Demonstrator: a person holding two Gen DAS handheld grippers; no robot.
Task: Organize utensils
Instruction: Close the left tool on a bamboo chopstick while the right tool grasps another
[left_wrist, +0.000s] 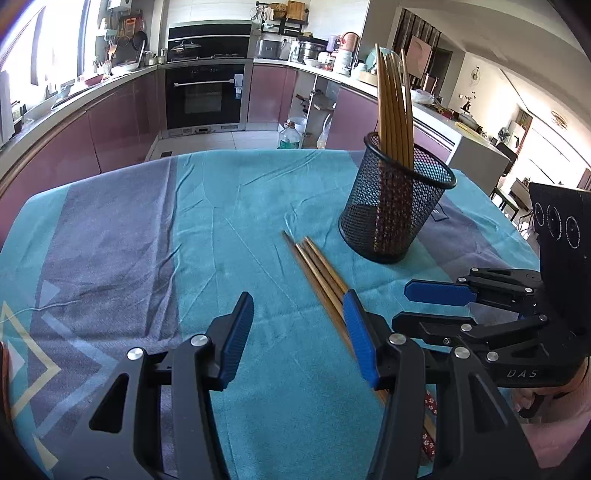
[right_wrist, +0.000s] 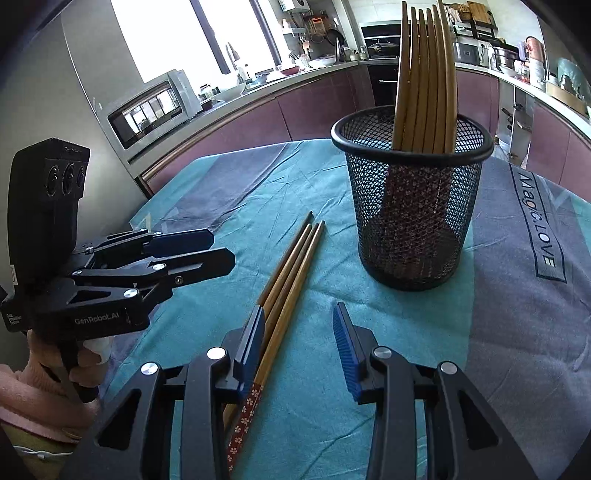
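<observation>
A bundle of wooden chopsticks (left_wrist: 317, 266) (right_wrist: 291, 266) with red floral handles lies loose on the teal cloth, tips toward a black mesh holder (left_wrist: 395, 206) (right_wrist: 413, 206). More chopsticks (left_wrist: 393, 110) (right_wrist: 424, 81) stand in the holder, tips up. My left gripper (left_wrist: 299, 332) (right_wrist: 221, 247) is open over the cloth, and the loose bundle runs under its right finger (left_wrist: 360, 336). My right gripper (right_wrist: 299, 339) (left_wrist: 400, 303) is open too, with the bundle just inside its left finger (right_wrist: 255, 339). Neither gripper's pads press on anything.
The table wears a teal and grey cloth (left_wrist: 147, 240) (right_wrist: 524, 295), with kitchen cabinets (left_wrist: 122, 118) beyond its far edge. A hand in a pink sleeve (right_wrist: 40, 380) holds the left gripper. The two grippers sit close together, side by side.
</observation>
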